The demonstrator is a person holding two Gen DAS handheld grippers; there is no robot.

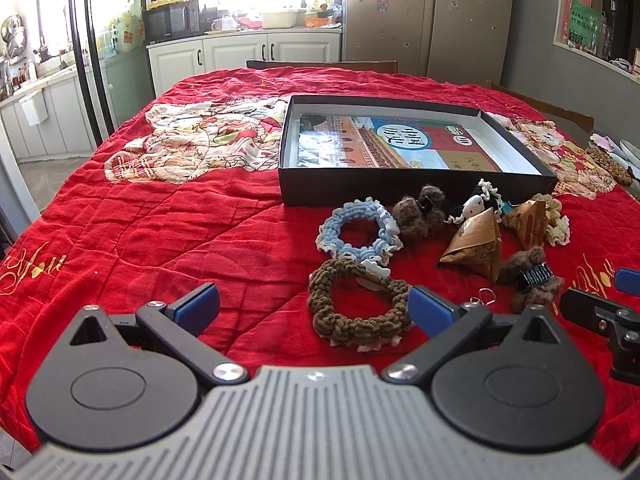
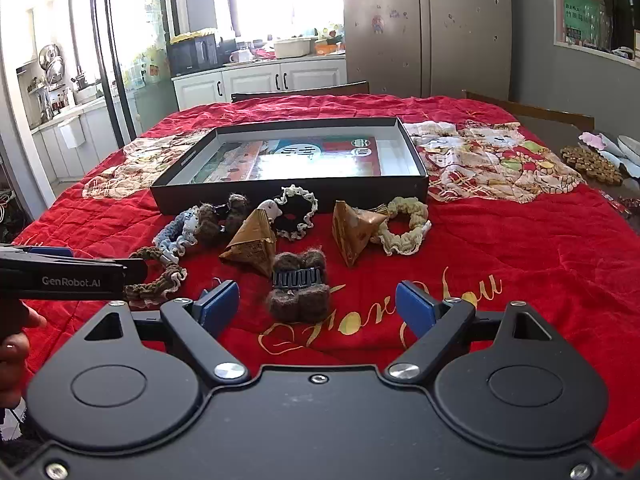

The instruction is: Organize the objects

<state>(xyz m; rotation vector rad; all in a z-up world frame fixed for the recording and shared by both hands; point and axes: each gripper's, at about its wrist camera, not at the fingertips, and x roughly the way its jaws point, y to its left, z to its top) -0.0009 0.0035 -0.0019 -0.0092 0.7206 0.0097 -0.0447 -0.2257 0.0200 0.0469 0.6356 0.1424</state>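
Nearest, my left gripper (image 1: 314, 310) and right gripper (image 2: 318, 306) both spread wide, tilted down over the red quilt (image 2: 520, 280), nothing between their pads. Beyond lie four scrunchies: brown (image 1: 356, 304), blue (image 1: 356, 232), black (image 2: 298, 210), cream (image 2: 404, 226); two fuzzy brown claw clips, near (image 2: 298, 284) and far (image 2: 220, 218); two paper pyramid packets (image 2: 252, 246) (image 2: 354, 230). Farthest, the open black box (image 2: 288, 192) with a printed sheet inside. Only the right view shows my hand (image 2: 14, 352) on the left gripper's handle
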